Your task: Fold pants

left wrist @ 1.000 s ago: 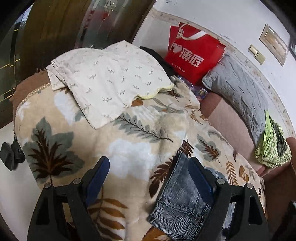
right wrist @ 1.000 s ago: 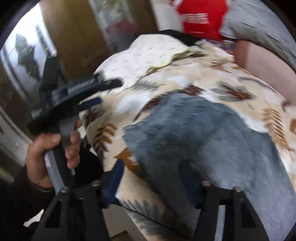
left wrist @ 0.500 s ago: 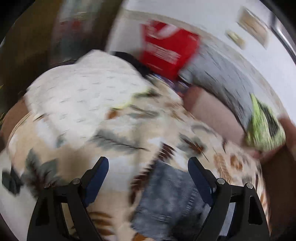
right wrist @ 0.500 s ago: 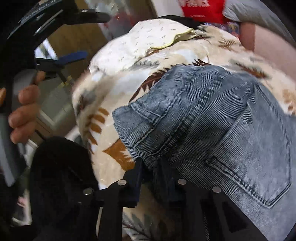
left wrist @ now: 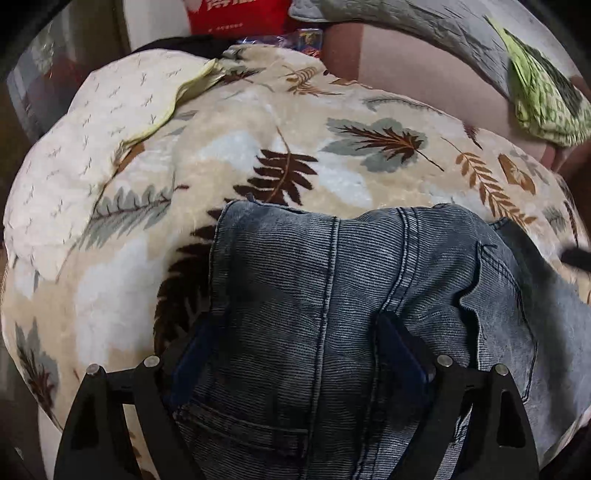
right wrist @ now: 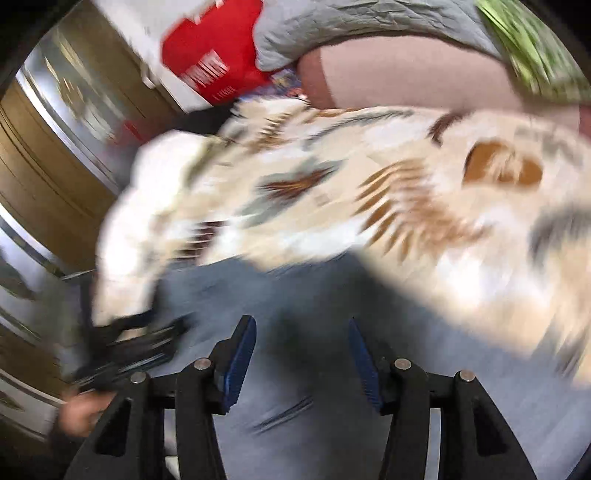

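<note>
Pants: the blue denim pants (left wrist: 332,295) lie in a folded bundle at the near edge of the leaf-print blanket (left wrist: 258,155).
Left gripper (left wrist: 295,347): fingers wide apart, low over the denim, gripping nothing.
Right gripper (right wrist: 299,354): fingers apart above the blurred denim, holding nothing.
Far edge: a red bag (left wrist: 236,14) and a grey pillow (left wrist: 406,22).

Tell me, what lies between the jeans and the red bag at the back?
In the left wrist view, leaf-print blanket stretches from the jeans toward the red bag.
</note>
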Action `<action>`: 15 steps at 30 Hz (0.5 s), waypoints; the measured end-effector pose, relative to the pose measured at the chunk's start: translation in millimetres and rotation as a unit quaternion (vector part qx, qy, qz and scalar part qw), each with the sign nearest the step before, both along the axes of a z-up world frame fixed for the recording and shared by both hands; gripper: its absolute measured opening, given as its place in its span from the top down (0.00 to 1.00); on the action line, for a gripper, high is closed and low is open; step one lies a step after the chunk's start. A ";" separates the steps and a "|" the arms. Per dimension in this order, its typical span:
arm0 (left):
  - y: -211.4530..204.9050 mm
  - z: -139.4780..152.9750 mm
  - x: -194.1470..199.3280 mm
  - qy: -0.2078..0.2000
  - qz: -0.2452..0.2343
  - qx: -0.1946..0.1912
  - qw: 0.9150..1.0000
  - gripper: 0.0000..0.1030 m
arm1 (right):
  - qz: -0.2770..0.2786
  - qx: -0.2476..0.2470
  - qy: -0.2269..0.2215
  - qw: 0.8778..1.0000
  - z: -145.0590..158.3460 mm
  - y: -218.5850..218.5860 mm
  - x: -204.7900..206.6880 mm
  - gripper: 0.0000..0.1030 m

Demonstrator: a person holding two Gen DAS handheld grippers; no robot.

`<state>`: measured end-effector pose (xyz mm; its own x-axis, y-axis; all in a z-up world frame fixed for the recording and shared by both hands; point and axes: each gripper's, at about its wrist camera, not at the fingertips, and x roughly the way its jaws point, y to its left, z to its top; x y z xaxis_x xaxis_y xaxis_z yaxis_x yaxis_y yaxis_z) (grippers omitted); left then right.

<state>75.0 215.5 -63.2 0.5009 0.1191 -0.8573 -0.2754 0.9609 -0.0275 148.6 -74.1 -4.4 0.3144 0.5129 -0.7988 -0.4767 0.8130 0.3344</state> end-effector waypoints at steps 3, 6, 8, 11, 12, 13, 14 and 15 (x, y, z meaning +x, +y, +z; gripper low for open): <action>2.5 -5.6 -4.4 -0.007 0.001 -0.003 1.000 0.12 | 0.016 -0.033 0.011 0.999 -13.2 17.2 43.3 0.49; 2.4 -6.0 -7.1 -0.014 -0.002 0.000 1.000 0.12 | 0.035 -0.038 0.054 0.997 -28.9 26.7 61.6 0.67; 1.9 -5.6 -4.2 -0.016 -0.005 0.000 1.000 0.12 | 0.051 -0.071 0.072 0.994 -42.7 37.1 66.8 0.81; 1.5 -6.1 -4.6 -0.018 -0.006 0.002 1.000 0.12 | 0.062 -0.095 0.051 0.992 -39.7 40.9 60.7 0.96; 1.2 -6.2 -5.0 -0.019 -0.006 0.002 1.000 0.12 | 0.059 -0.094 0.042 0.993 -36.6 40.2 60.1 0.96; 1.1 -6.4 -4.8 -0.019 -0.006 0.003 1.000 0.12 | 0.051 -0.095 0.029 0.994 -31.9 38.6 60.0 0.98; 1.0 -6.4 -5.1 -0.019 -0.005 0.003 1.000 0.12 | 0.041 -0.100 0.013 0.994 -27.4 37.3 60.1 0.99; 0.9 -6.5 -5.1 -0.019 -0.005 0.003 1.000 0.12 | 0.036 -0.111 0.002 0.993 -26.7 38.0 61.3 0.99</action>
